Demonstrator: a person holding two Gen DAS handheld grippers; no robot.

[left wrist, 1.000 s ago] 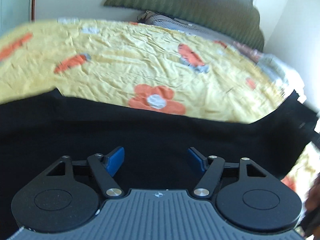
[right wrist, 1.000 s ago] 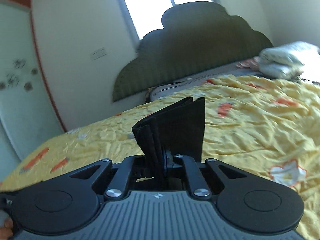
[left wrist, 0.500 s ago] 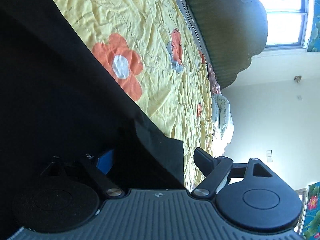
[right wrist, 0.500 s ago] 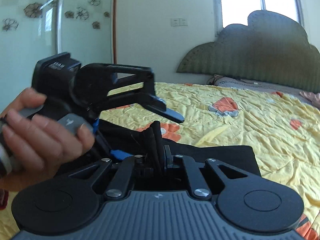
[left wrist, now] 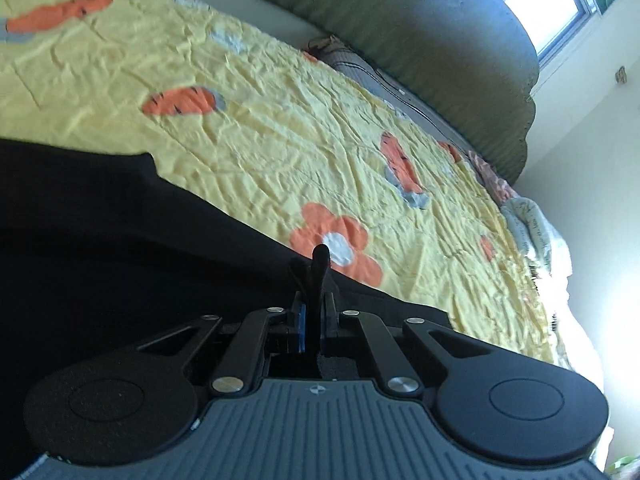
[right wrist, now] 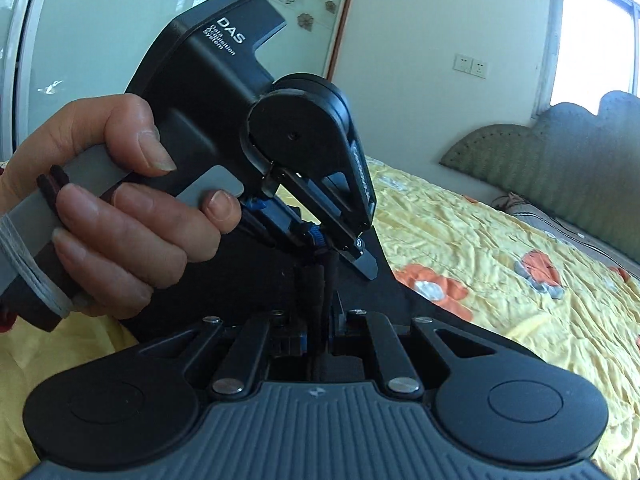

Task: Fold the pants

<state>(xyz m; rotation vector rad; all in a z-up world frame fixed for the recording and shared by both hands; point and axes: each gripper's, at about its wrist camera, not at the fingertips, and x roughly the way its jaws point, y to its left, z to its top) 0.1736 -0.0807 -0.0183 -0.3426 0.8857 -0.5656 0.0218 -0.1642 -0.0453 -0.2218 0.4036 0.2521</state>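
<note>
The black pants (left wrist: pixel 120 260) lie on the yellow flowered bedspread (left wrist: pixel 280 140), filling the lower left of the left wrist view. My left gripper (left wrist: pixel 316 308) has its jaws closing, and its blue pads now press on a raised fold of the pants' edge. In the right wrist view my right gripper (right wrist: pixel 320 320) is shut on a bunched fold of the pants (right wrist: pixel 380 284). Just beyond it a hand (right wrist: pixel 120 208) holds the left gripper (right wrist: pixel 340 254), tilted down onto the same black cloth. Both grips sit close together.
The bedspread (right wrist: pixel 500 240) stretches away to a green padded headboard (left wrist: pixel 440 60) under a window. Folded pale bedding (left wrist: pixel 532 232) lies at the bed's far right. A glass-fronted wardrobe with flower decals (right wrist: pixel 100 20) stands behind the hand.
My left gripper went from wide open around the pants' edge to shut on it and rolled back. My right gripper carried its fold across to meet the left one.
</note>
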